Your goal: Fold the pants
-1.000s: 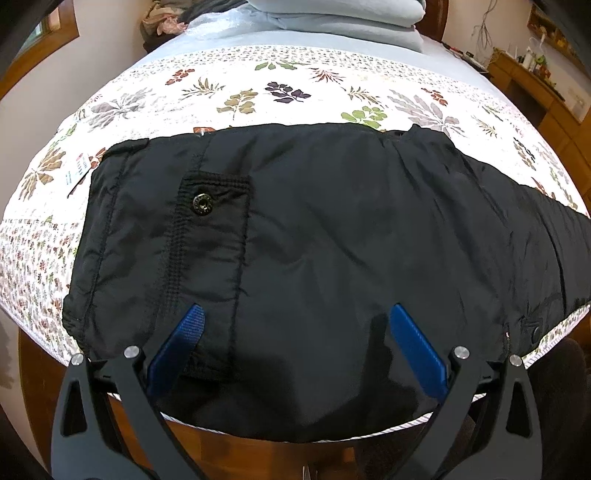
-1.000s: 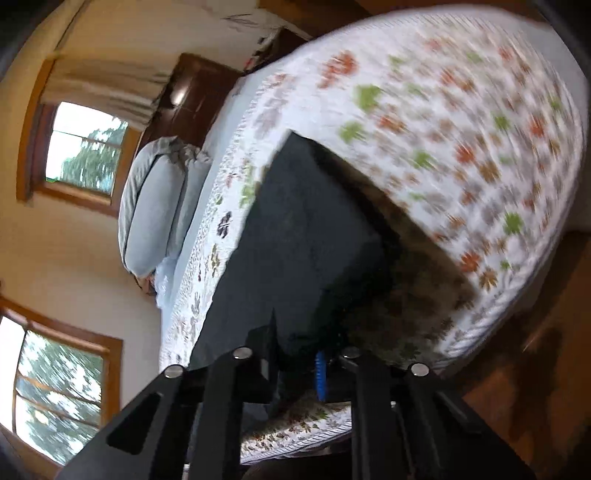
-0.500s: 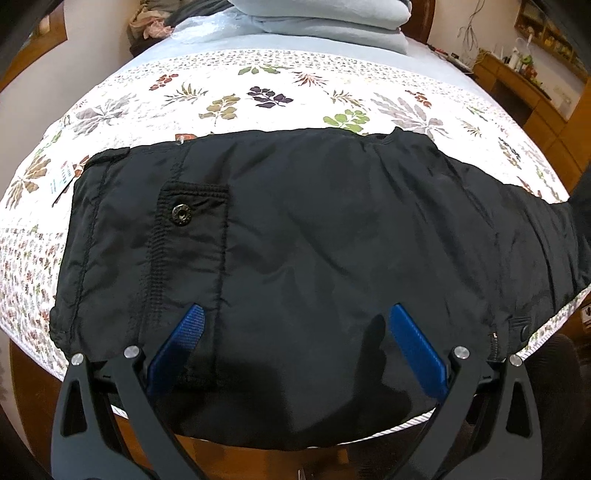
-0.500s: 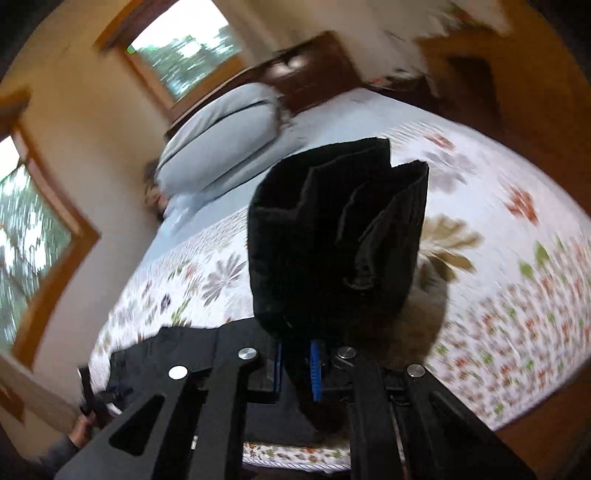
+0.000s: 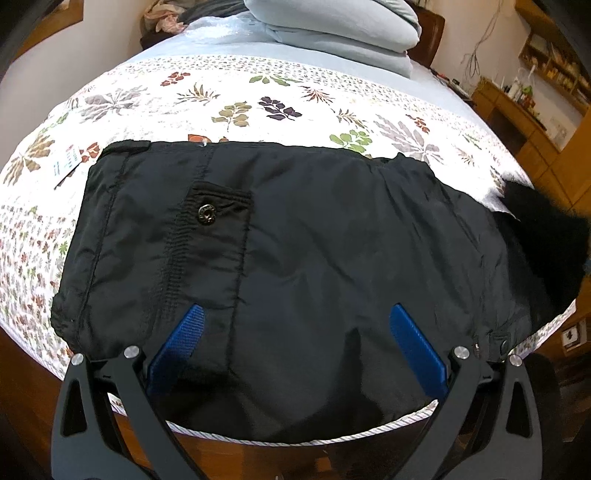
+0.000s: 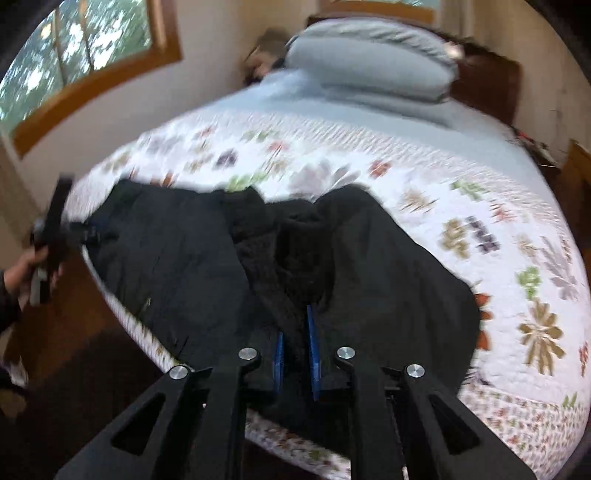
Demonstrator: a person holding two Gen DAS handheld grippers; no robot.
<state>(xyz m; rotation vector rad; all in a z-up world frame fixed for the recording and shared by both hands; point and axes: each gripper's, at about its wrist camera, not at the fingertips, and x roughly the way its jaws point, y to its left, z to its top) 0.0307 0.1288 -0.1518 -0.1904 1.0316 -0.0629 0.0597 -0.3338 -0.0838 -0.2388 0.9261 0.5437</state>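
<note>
While your right gripper is clamped on the leg end of the black pants over the floral bedspread, you're mid-fold. The left gripper hovers wide open over the waist end, holding nothing. Next I'd say lay the cuffs flush on the waistband.

The left wrist view is sharp, evenly lit, with strong fisheye bending at the edges. The right wrist view is motion-blurred; daylight glares through a wood-framed window.

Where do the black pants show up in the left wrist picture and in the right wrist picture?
Left wrist: the black pants fill the middle, spread flat across the floral bedspread.
Right wrist: the pants lie centre-left, one end bunched in the shut right hand-held gripper.
Shared landmark: the grey pillows at top.
</note>
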